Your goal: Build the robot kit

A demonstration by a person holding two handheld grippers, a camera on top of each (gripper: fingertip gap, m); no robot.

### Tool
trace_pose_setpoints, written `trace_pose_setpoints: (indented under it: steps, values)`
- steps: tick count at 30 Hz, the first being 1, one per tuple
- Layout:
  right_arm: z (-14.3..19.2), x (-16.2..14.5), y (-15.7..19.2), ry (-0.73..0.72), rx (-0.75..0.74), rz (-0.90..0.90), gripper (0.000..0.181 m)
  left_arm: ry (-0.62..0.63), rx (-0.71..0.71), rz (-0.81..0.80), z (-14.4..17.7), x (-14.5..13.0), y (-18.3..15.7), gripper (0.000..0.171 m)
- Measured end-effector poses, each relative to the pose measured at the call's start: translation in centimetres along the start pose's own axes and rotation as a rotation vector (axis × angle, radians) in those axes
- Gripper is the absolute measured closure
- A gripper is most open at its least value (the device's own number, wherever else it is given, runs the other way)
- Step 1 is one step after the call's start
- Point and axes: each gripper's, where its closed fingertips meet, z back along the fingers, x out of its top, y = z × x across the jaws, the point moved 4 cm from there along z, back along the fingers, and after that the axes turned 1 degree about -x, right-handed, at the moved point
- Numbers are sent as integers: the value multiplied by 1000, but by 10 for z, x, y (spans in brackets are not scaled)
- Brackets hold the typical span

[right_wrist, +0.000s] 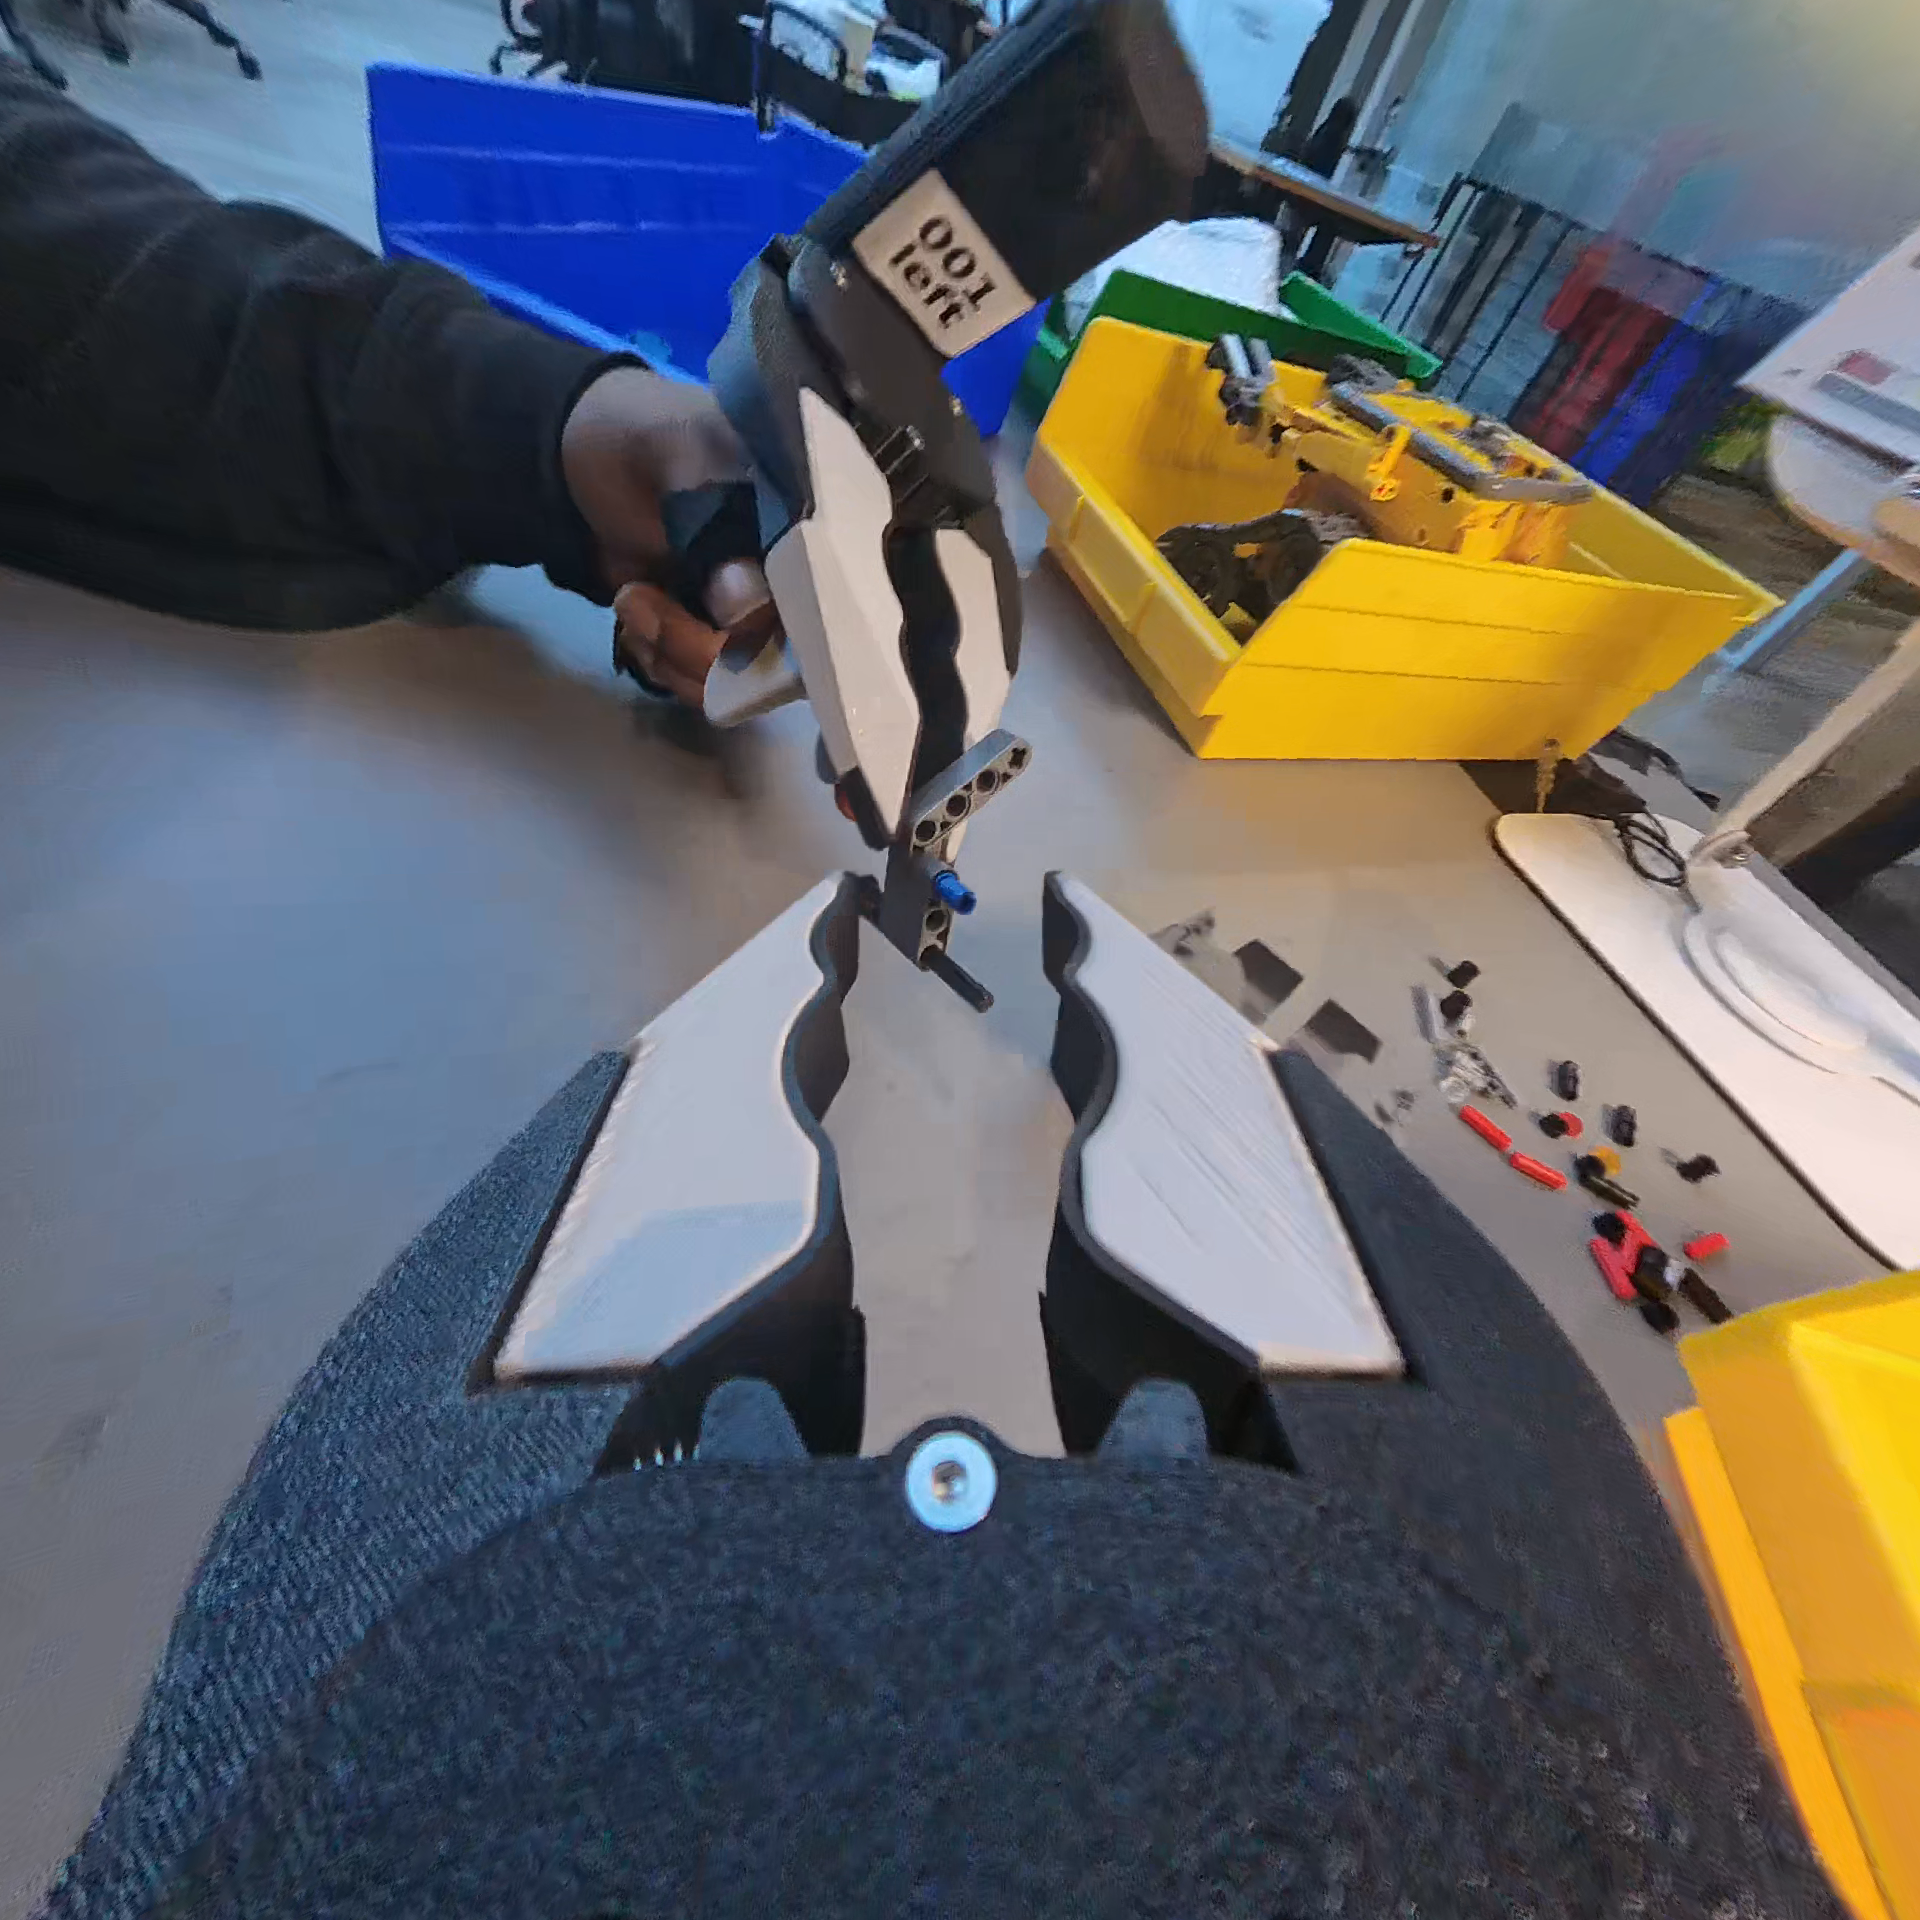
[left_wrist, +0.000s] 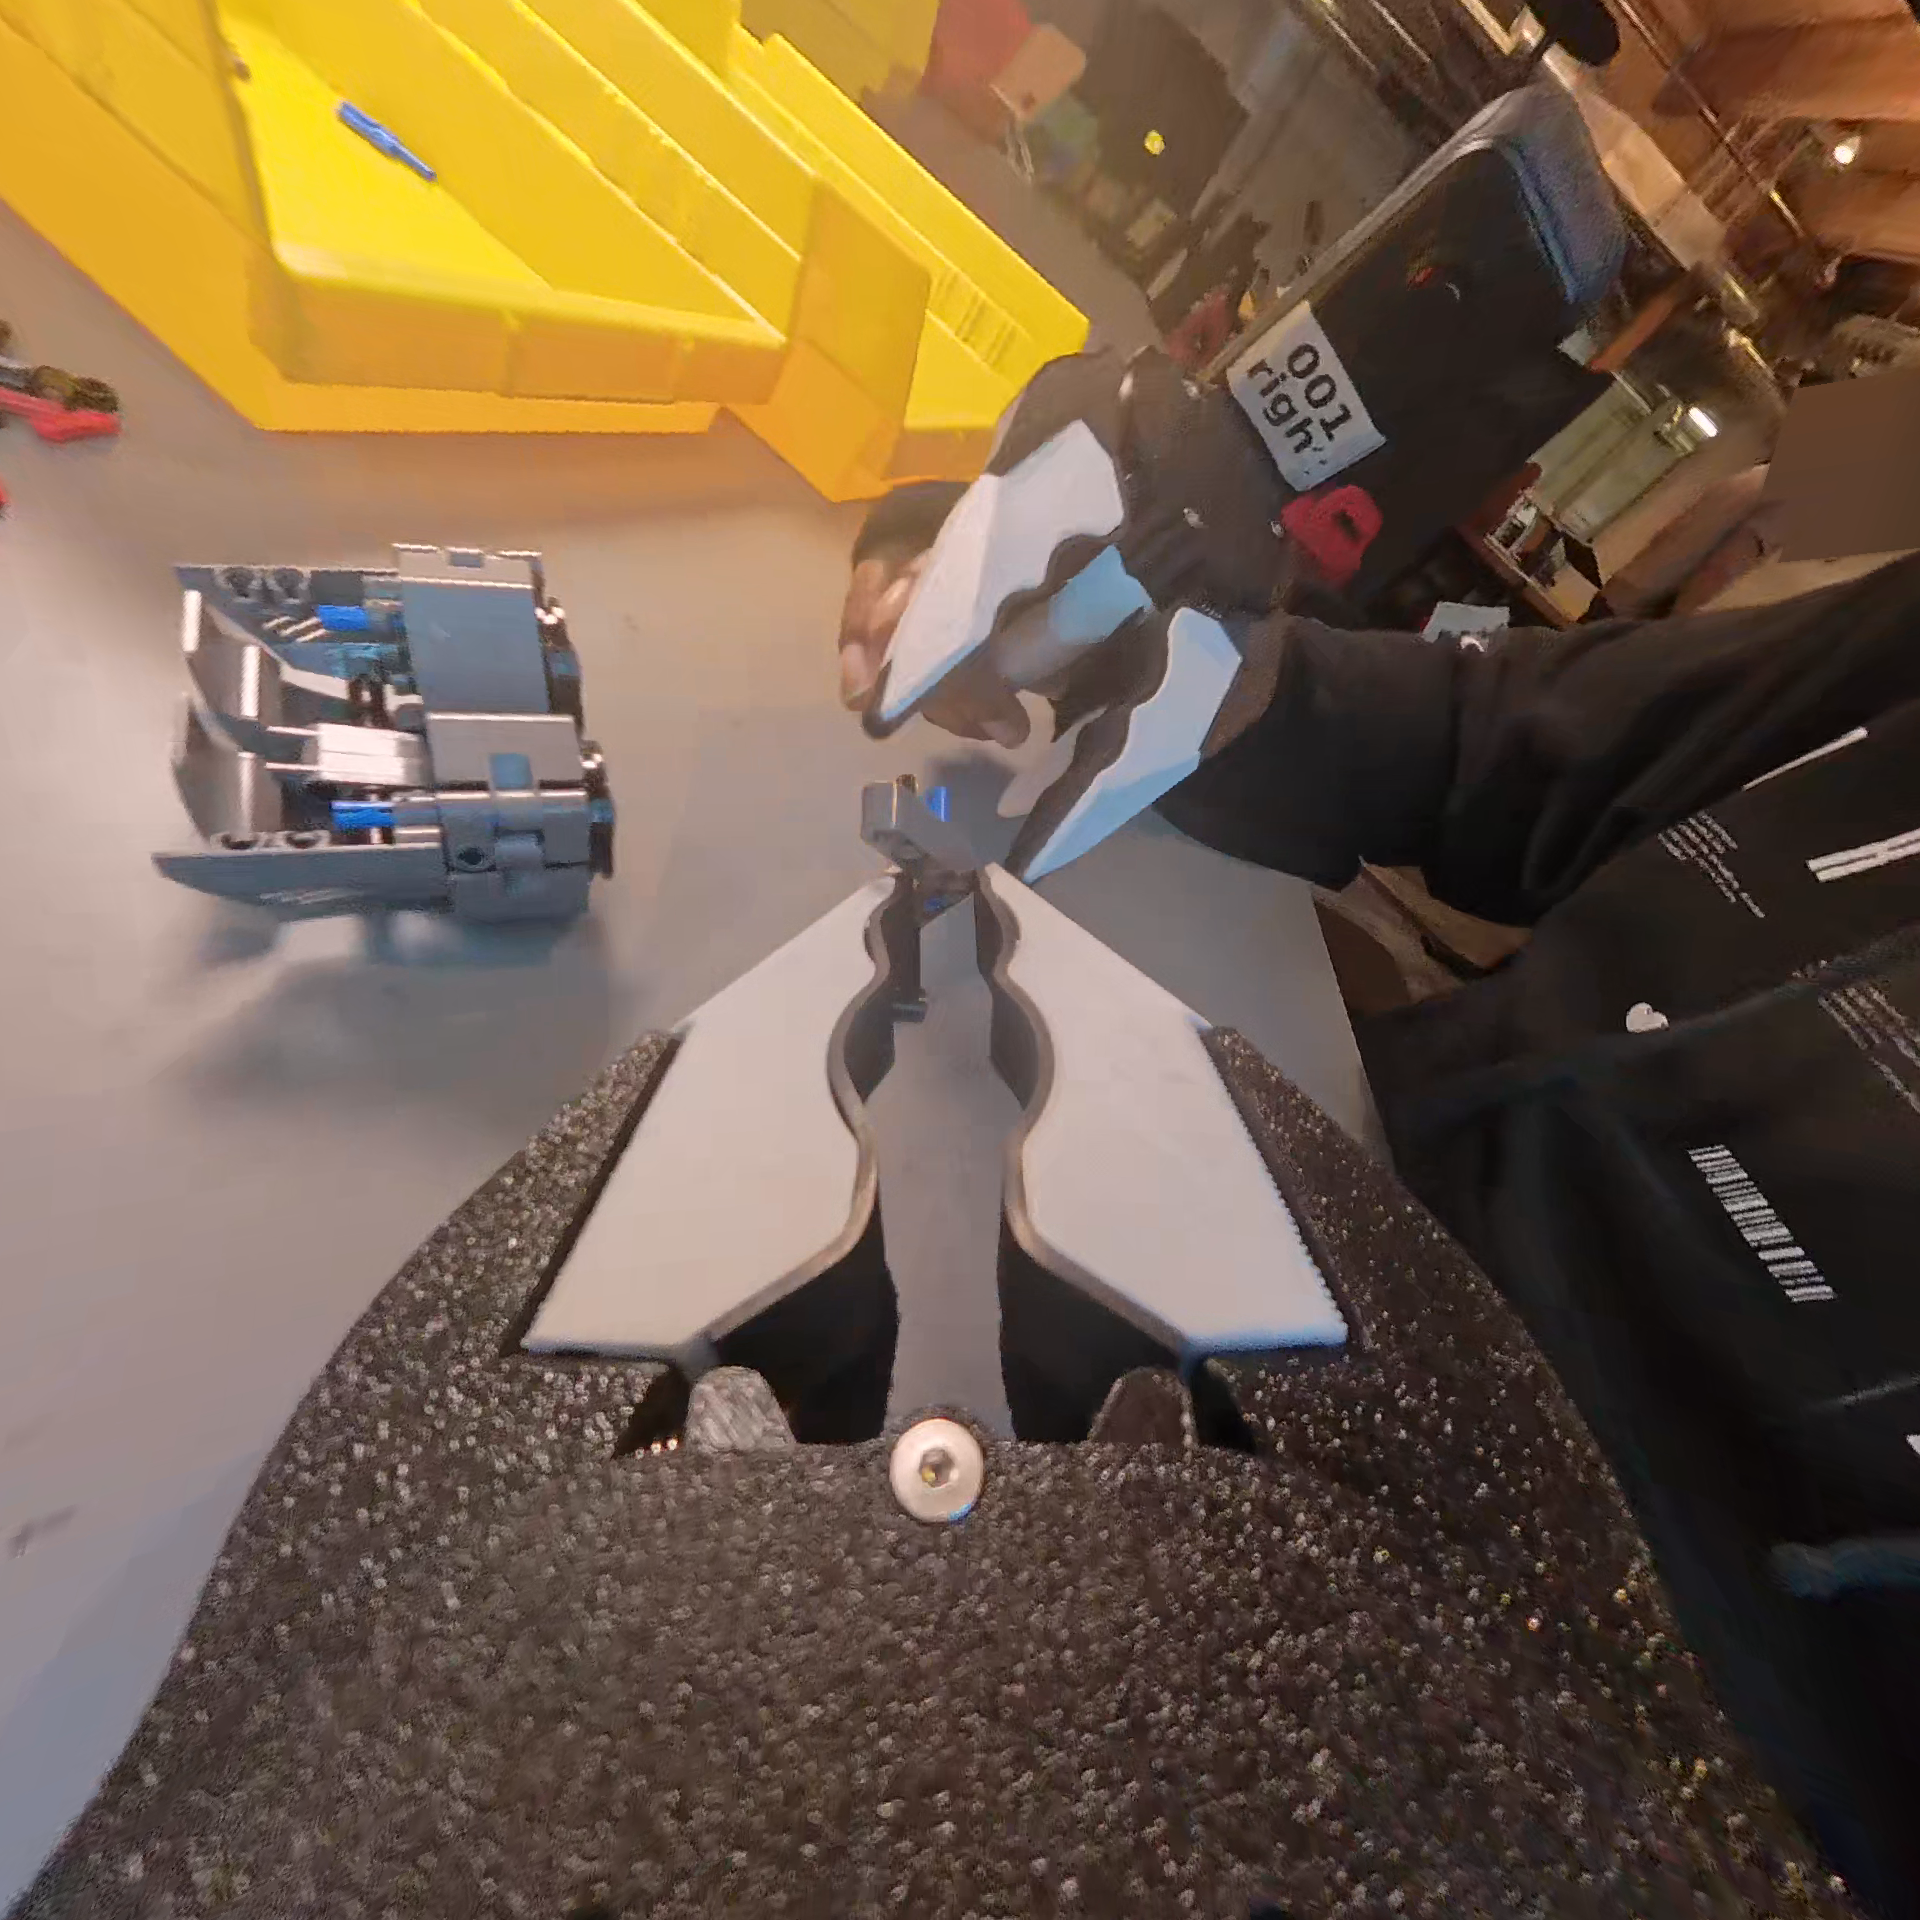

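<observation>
My left gripper is shut on a small grey angled beam with holes, a blue pin and a black axle, held above the grey table. The right wrist view shows it from outside, gripping the beam near its bend, with the blue pin and black axle on the lower arm. My right gripper is open, its jaws on either side of the beam's lower end, the left fingertip close against it. It shows in the left wrist view, just beyond the beam.
A grey brick-built assembly lies on the table to the left. Yellow bins stand behind it. A yellow bin holds a yellow model, with blue and green bins behind. Loose small parts and a white base lie right. The grippers are tip to tip, or close to it.
</observation>
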Motion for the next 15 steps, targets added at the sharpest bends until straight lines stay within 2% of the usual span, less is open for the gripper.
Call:
trace_pose_setpoints:
  steps: [2,4,5,8,15]
  values:
    - [-5,-4,8,30,26,30,149,16,-32,-30,-1,-1,-7,161]
    - [-8,-7,16,56,66,54,170,3,-34,-49,0,0,-10,161]
    - [-8,-7,17,49,70,57,172,-7,-34,-46,2,1,-10,161]
    - [-8,0,15,6,94,-15,173,-51,-49,-34,6,7,-11,161]
    - [-8,5,2,-53,62,-222,175,-145,42,-61,11,18,-6,156]
